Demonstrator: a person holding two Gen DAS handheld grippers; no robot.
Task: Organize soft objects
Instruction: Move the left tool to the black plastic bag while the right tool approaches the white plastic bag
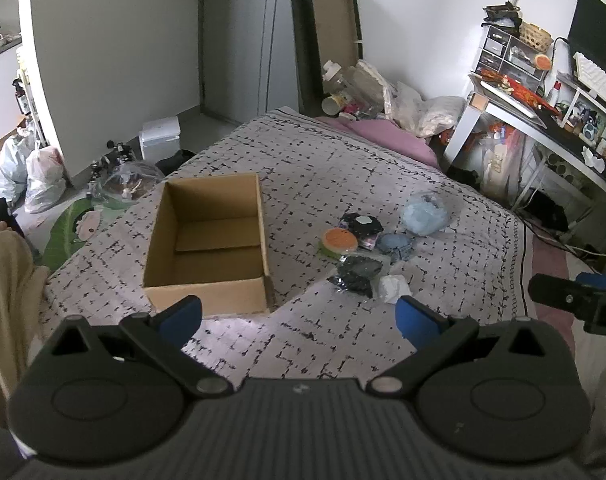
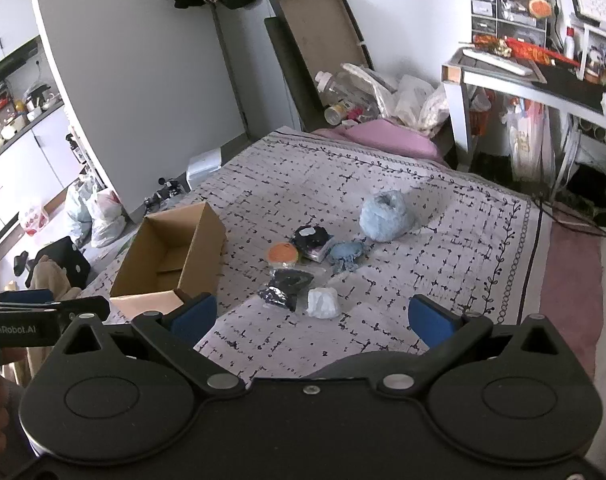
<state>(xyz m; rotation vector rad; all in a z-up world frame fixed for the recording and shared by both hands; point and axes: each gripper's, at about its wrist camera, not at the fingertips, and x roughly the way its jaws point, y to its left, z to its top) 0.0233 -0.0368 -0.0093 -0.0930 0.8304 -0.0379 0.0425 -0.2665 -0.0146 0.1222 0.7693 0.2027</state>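
Observation:
An open empty cardboard box (image 1: pixel 207 248) (image 2: pixel 171 256) stands on the patterned bedspread (image 1: pixel 343 168) (image 2: pixel 443 264). To its right lies a cluster of soft items: a light blue bundle (image 1: pixel 425 214) (image 2: pixel 385 216), an orange round item (image 1: pixel 339 240) (image 2: pixel 282 254), a black item (image 1: pixel 361 224) (image 2: pixel 310 237), a blue-grey cloth (image 1: pixel 395 245) (image 2: pixel 347 254), a dark bagged item (image 1: pixel 357 274) (image 2: pixel 287 286) and a white wad (image 1: pixel 393 288) (image 2: pixel 323 303). My left gripper (image 1: pixel 299 318) is open and empty, near the box's front. My right gripper (image 2: pixel 311 320) is open and empty, just short of the white wad.
A pink pillow (image 1: pixel 391 136) and bags lie at the bed's far end. A cluttered desk (image 1: pixel 543 112) stands at the right. Plastic bags (image 1: pixel 31 172) and clutter are on the floor at the left. The right gripper shows at the left wrist view's right edge (image 1: pixel 575 300).

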